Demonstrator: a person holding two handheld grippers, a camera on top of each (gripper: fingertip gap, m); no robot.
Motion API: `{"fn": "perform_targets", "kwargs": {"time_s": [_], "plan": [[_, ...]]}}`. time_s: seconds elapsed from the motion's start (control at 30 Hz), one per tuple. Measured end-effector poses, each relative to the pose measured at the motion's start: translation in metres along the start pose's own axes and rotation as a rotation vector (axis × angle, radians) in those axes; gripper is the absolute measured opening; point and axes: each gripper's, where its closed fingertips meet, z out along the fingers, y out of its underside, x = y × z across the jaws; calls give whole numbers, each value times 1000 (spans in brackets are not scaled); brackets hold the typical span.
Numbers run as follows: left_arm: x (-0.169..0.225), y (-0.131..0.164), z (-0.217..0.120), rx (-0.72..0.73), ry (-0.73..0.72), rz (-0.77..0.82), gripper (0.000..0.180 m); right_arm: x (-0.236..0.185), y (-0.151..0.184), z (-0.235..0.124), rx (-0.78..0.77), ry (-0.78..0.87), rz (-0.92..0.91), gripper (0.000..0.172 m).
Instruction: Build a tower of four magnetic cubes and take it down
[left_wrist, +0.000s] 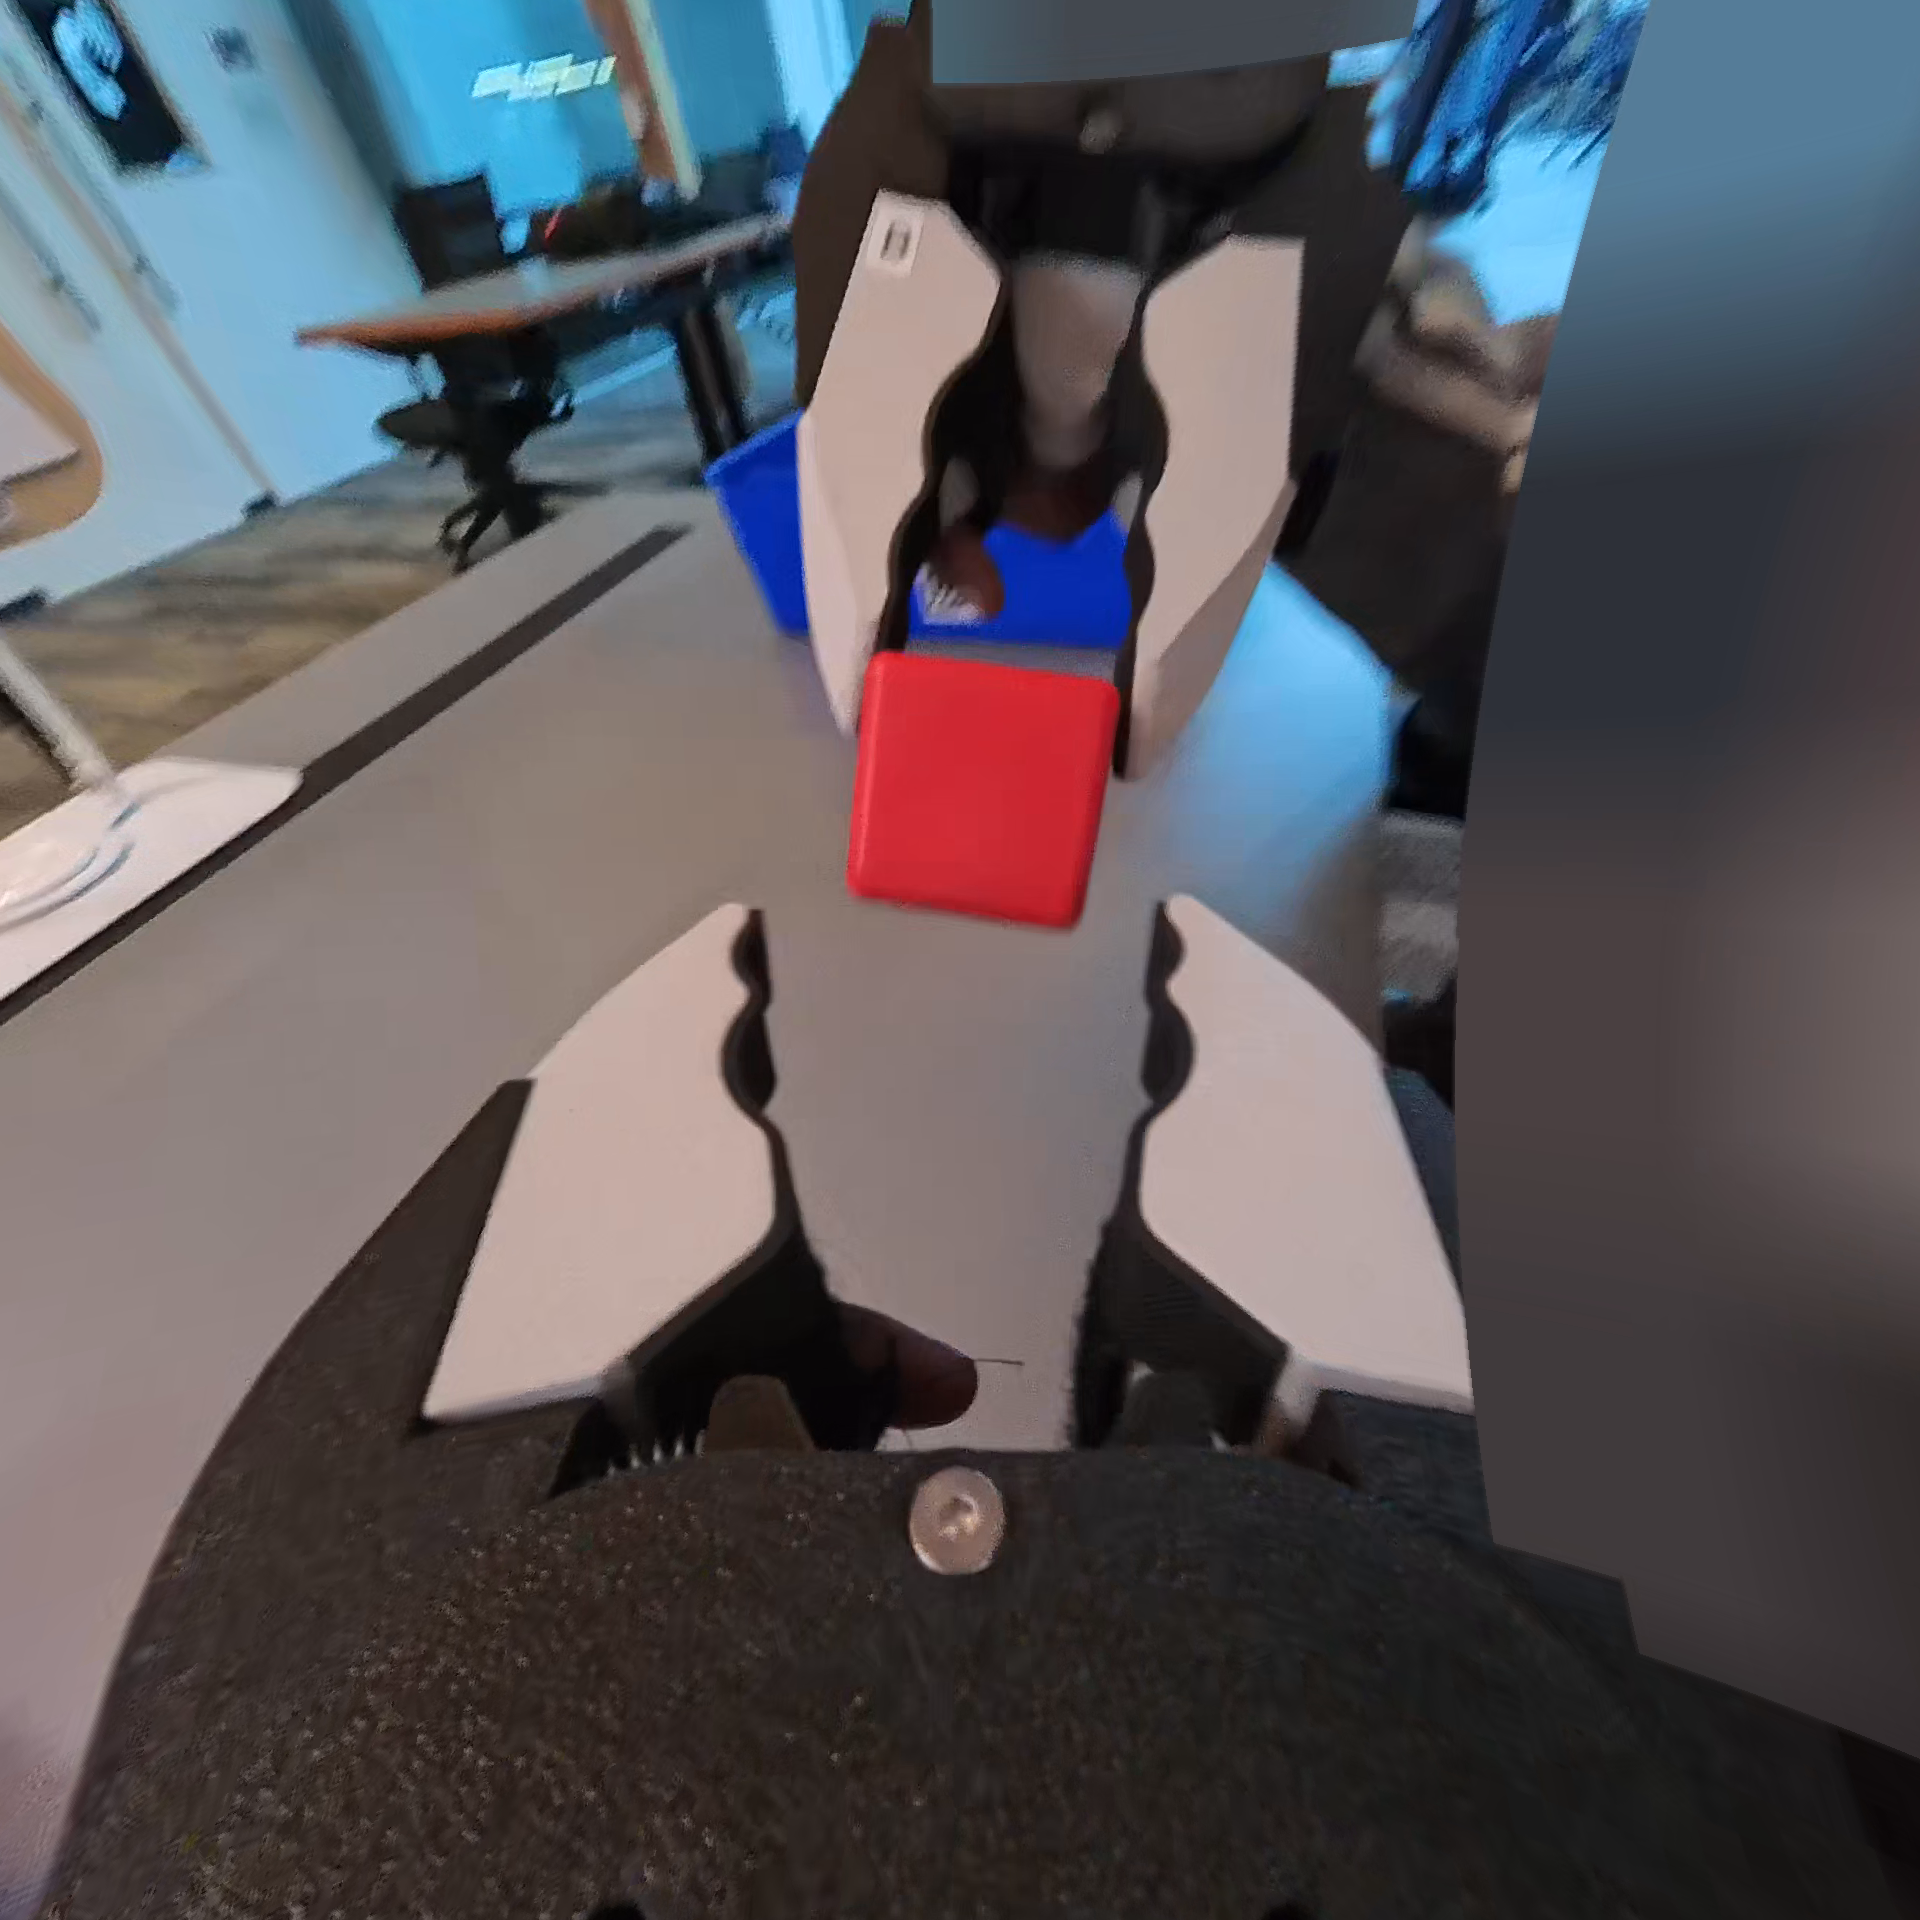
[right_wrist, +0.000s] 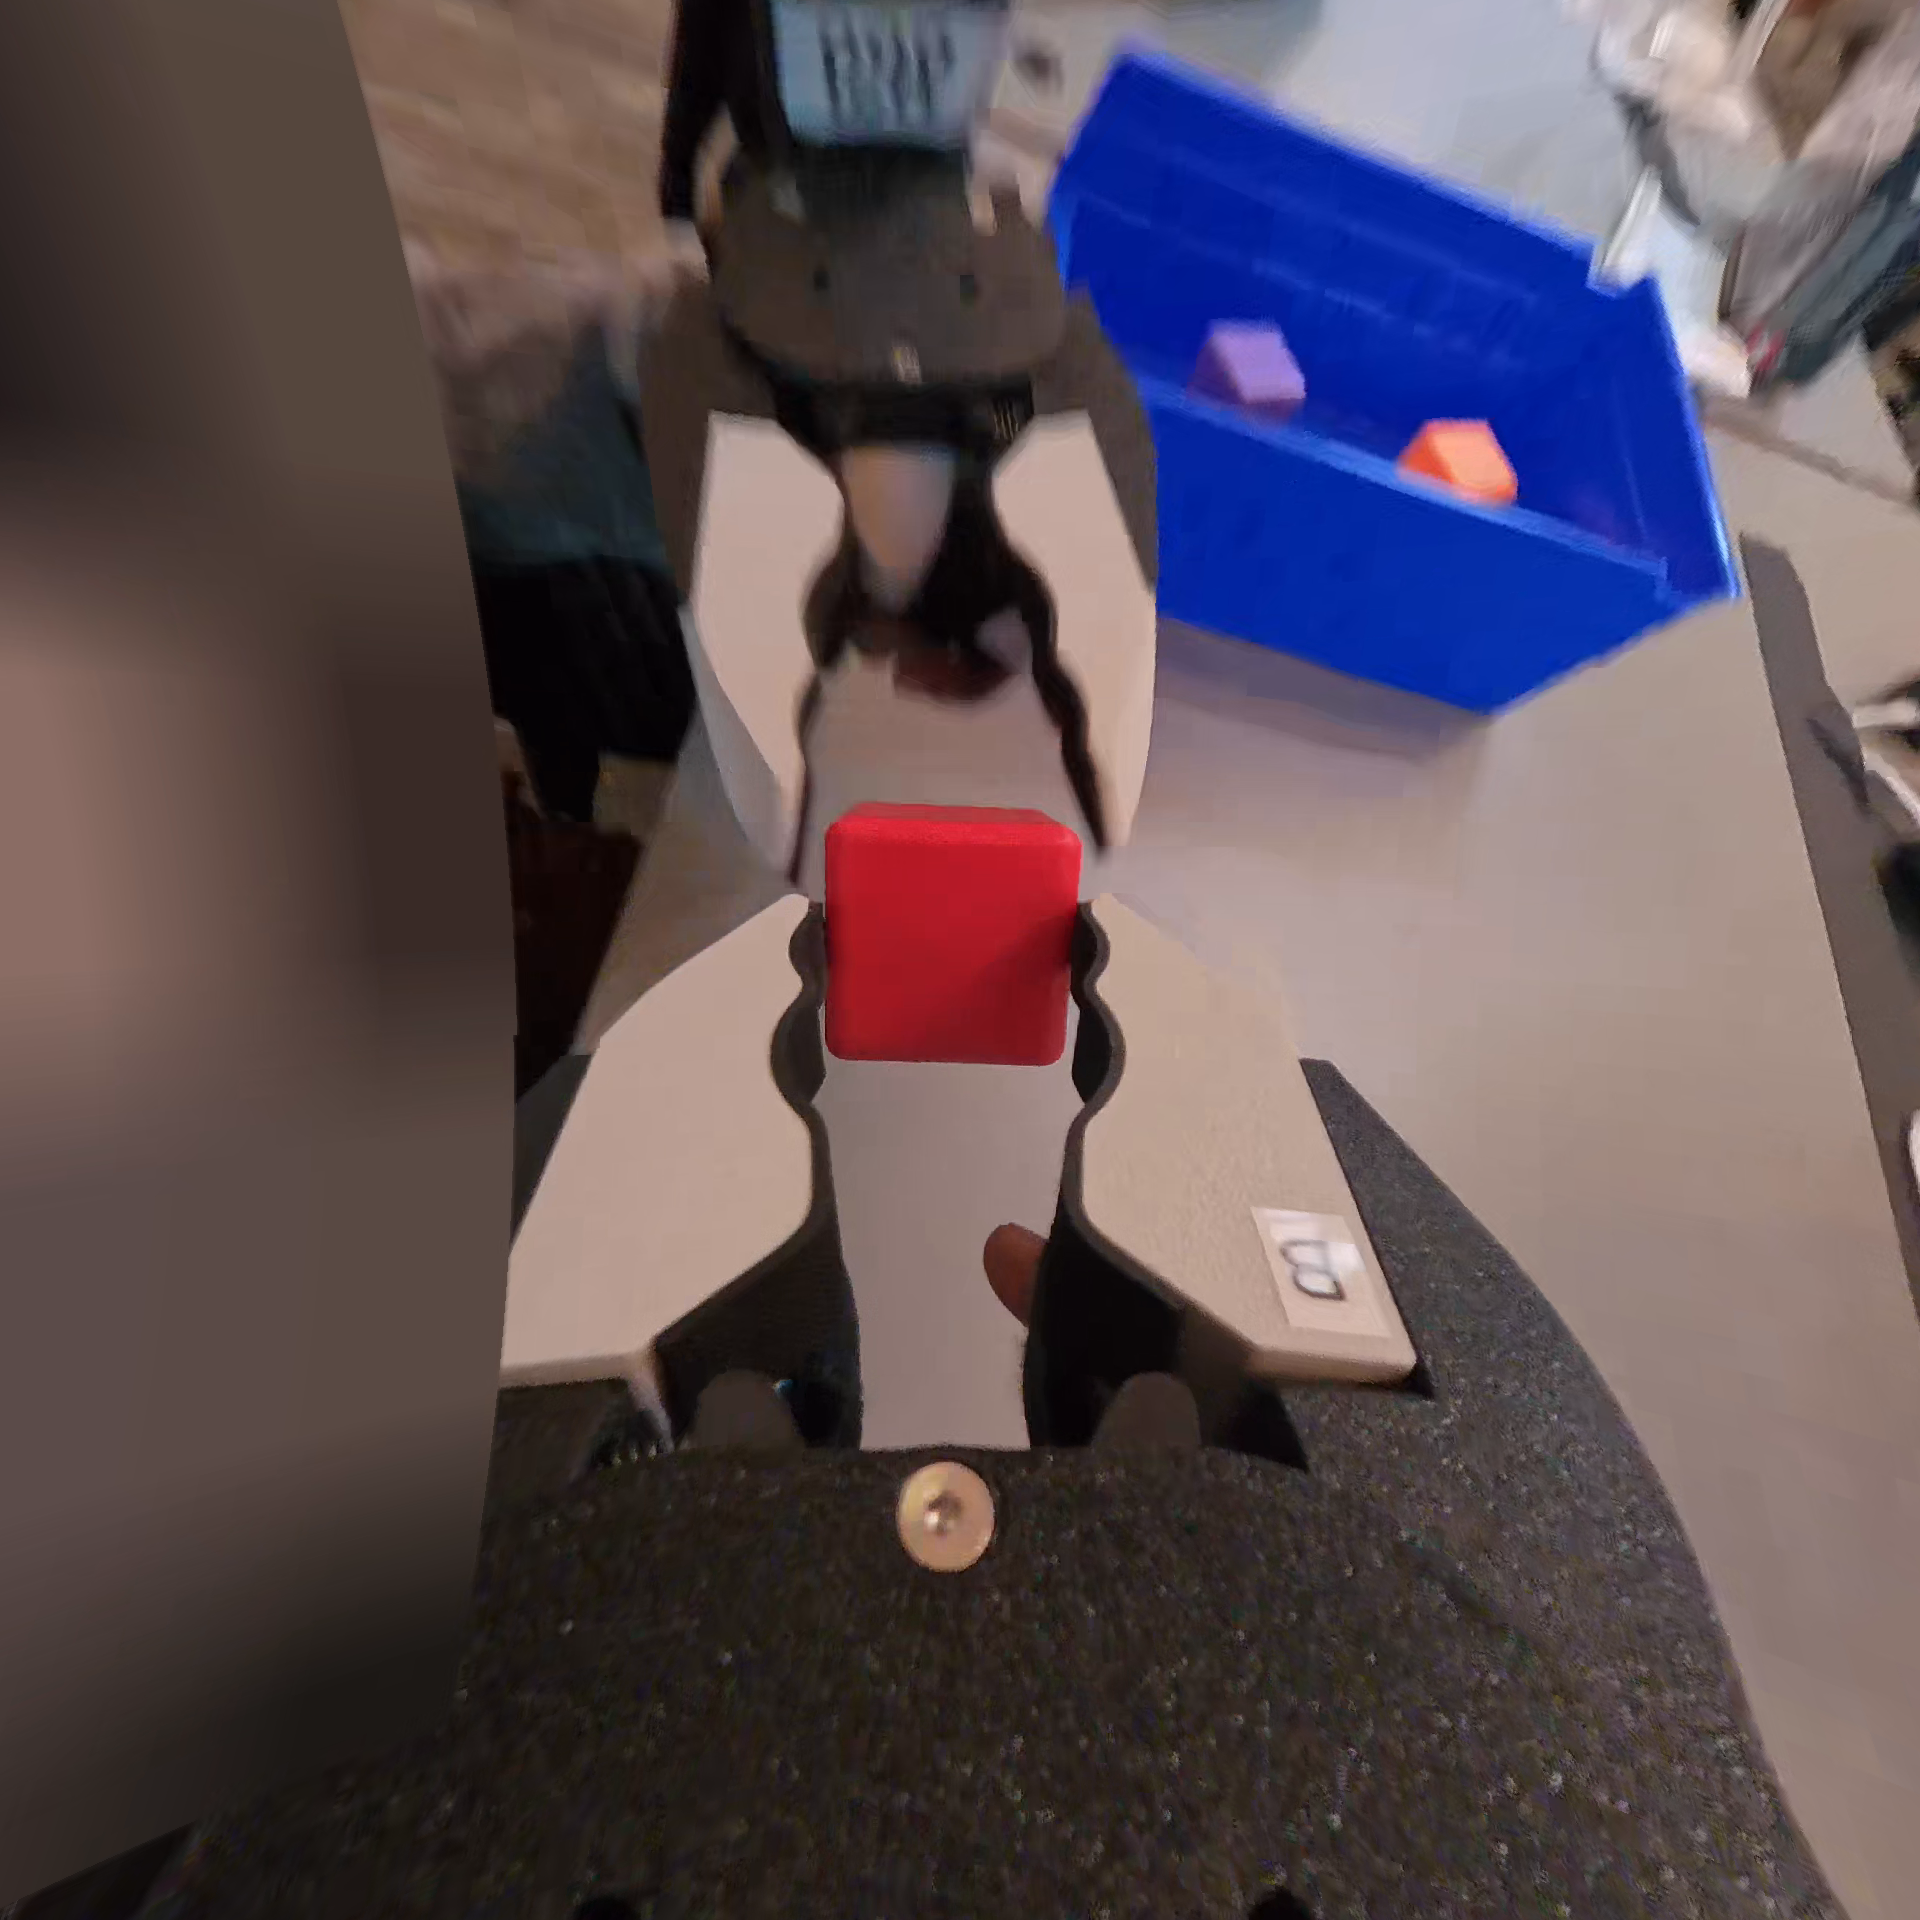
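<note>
A red cube (right_wrist: 948, 956) sits between my right gripper's (right_wrist: 948, 914) dark pads, which press on its left and right sides; it is held above the grey table (right_wrist: 1455, 935). In the left wrist view the same cube (left_wrist: 977, 790) shows at the tips of the right gripper (left_wrist: 997, 727), facing me. My left gripper (left_wrist: 958, 911) is open and empty, its fingertips just short of the cube. It faces the right gripper from the far side of the cube (right_wrist: 951, 852). A purple cube (right_wrist: 1252, 364) and an orange cube (right_wrist: 1455, 462) lie in a blue bin (right_wrist: 1403, 582).
The blue bin stands on the table behind the grippers (left_wrist: 758, 520). A dark strip (left_wrist: 468, 686) runs along the table's left side, with a white stand base (left_wrist: 135, 821) beyond it. A desk (left_wrist: 540, 301) and office chair (left_wrist: 488, 436) stand farther back.
</note>
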Motion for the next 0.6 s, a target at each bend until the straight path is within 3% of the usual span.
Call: {"fn": "perform_targets", "kwargs": {"time_s": [0.03, 0.17, 0.27, 0.6], "plan": [[-7, 8, -5, -60, -42, 11, 78, 7, 16, -1, -86, 12, 8, 45], [-21, 23, -30, -164, -158, 58, 77, 25, 88, 4, -408, -23, 112, 45], [-27, 26, -47, -174, -217, 51, 75, 26, 122, 11, -529, -59, 168, 45], [-31, 33, -80, -208, -318, 82, 72, 28, 138, 18, -598, -40, 225, 45]]}}
